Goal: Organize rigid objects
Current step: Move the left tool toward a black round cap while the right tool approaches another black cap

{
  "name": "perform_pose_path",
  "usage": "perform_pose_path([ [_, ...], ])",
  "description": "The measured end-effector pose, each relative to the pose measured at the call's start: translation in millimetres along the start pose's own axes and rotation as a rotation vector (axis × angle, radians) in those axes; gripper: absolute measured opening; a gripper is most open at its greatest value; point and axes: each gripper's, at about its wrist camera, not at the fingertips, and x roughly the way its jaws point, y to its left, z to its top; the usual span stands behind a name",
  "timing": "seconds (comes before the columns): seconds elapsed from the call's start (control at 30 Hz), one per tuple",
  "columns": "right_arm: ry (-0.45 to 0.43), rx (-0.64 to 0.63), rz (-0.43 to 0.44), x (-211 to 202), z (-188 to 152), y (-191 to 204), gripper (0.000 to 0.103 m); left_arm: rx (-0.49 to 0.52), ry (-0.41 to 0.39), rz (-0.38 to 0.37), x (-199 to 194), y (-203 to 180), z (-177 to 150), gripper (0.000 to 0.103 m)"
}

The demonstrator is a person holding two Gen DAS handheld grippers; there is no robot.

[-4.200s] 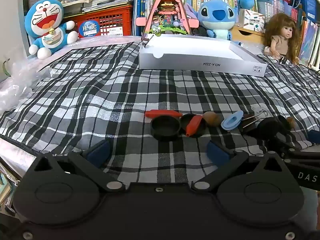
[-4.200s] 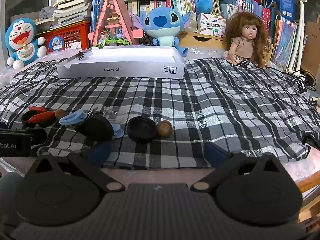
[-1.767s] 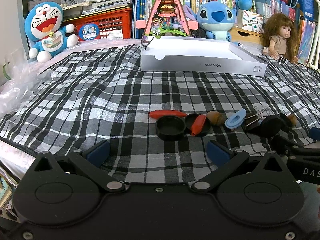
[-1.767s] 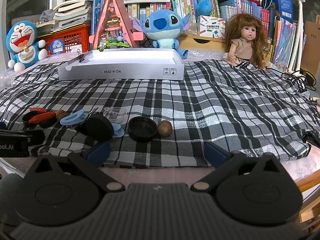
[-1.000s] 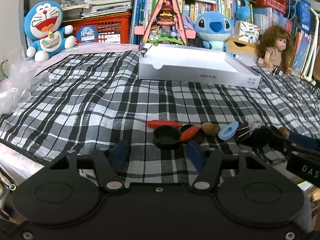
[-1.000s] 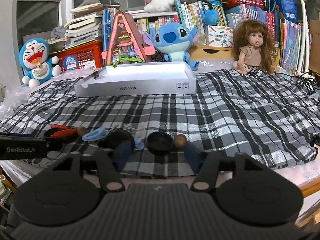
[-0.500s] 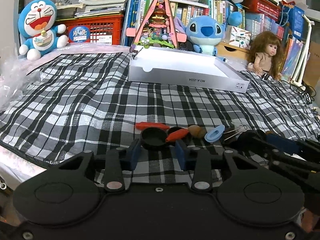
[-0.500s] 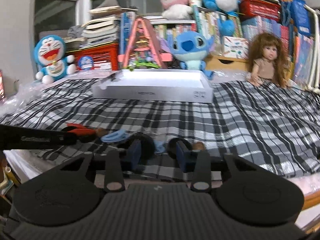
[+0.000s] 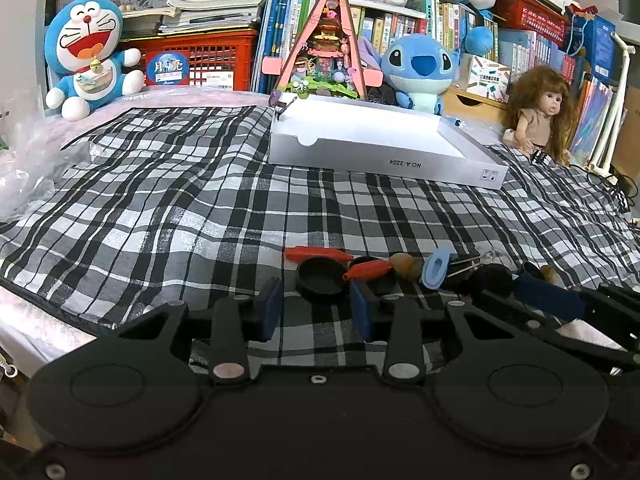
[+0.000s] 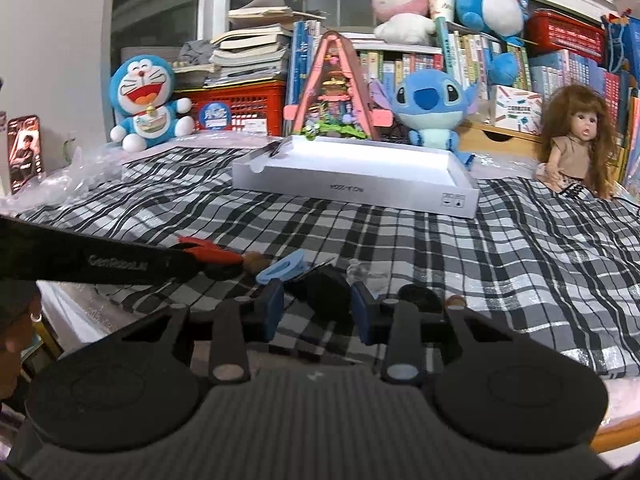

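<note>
Two partly open, empty grippers, left [image 9: 318, 306] and right [image 10: 318, 306], face three black lids [image 9: 320, 282], two orange pieces [image 9: 316, 255], one far white tray [image 9: 380, 156].

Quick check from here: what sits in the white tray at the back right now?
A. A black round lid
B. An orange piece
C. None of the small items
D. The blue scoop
C: the white tray shows only bare white floor, while the small items lie in a row on the plaid cloth.
</note>
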Motion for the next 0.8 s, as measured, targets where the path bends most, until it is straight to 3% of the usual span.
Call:
perform_pose_path([
  [0.27, -0.004, -0.034, 0.054, -5.7, -4.8, 8.9, 0.044, 0.004, 0.003, -0.007, 0.7, -1.5, -1.2, 0.035],
  [0.6, -0.036, 0.029, 0.015, -4.6, -0.5, 0.7, 0.044, 0.001, 0.003, -0.006, 1.0, -0.6, -2.5, 0.035],
  [0.7, -0.029, -0.002, 0.036, 0.1, 0.9, 6.2, 0.052, 0.002, 0.004, -0.010, 1.2, -0.1, -2.9, 0.035],
  [0.8, -0.010, -0.014, 0.090, 3.7, 0.9, 11.9, 0.053, -0.001, 0.003, -0.011, 1.0, 0.7, -3.2, 0.035],
])
